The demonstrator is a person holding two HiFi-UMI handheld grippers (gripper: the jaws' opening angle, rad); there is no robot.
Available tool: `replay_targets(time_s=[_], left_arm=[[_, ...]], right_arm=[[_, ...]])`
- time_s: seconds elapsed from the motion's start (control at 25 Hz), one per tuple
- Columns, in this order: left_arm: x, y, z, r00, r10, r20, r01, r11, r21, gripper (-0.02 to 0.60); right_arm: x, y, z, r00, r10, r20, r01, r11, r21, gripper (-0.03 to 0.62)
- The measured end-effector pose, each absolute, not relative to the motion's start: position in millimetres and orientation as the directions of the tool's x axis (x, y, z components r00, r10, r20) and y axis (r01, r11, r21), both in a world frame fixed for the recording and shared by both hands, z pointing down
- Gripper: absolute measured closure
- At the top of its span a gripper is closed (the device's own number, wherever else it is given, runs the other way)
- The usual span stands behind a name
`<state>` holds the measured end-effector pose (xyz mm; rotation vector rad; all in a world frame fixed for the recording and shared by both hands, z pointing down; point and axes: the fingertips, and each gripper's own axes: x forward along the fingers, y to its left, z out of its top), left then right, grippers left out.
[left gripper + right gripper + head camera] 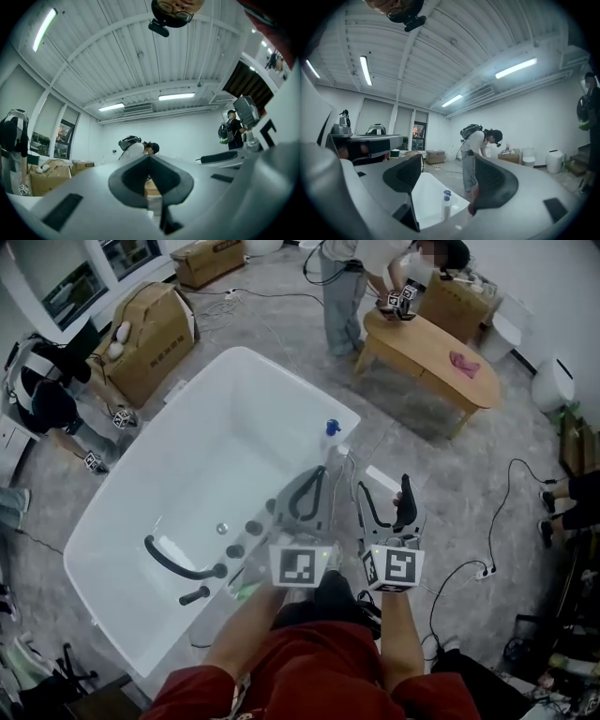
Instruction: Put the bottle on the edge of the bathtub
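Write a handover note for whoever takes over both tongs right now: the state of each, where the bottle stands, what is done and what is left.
Left tongs: shut, empty.
Right tongs: open, empty; the bottle shows ahead between them, untouched.
Bottle: upright, blue cap, on the corner rim of the bathtub.
Done: the bottle appears placed on the edge.
Left: probably only to draw both tongs away without knocking it.
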<state>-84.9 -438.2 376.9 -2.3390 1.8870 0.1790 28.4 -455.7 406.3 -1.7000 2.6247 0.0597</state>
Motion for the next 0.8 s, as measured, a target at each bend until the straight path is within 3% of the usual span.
replay_targets(time_s=[0.8], left_arm=[[44.5,-388.8,337.3,0.47,-0.864,-0.183,-0.882,-0.47,-0.046,0.565]], right_arm=[[161.5,-358.1,344.8,-0.135,-0.985,-0.109,-0.989,0.127,0.077,0.232]])
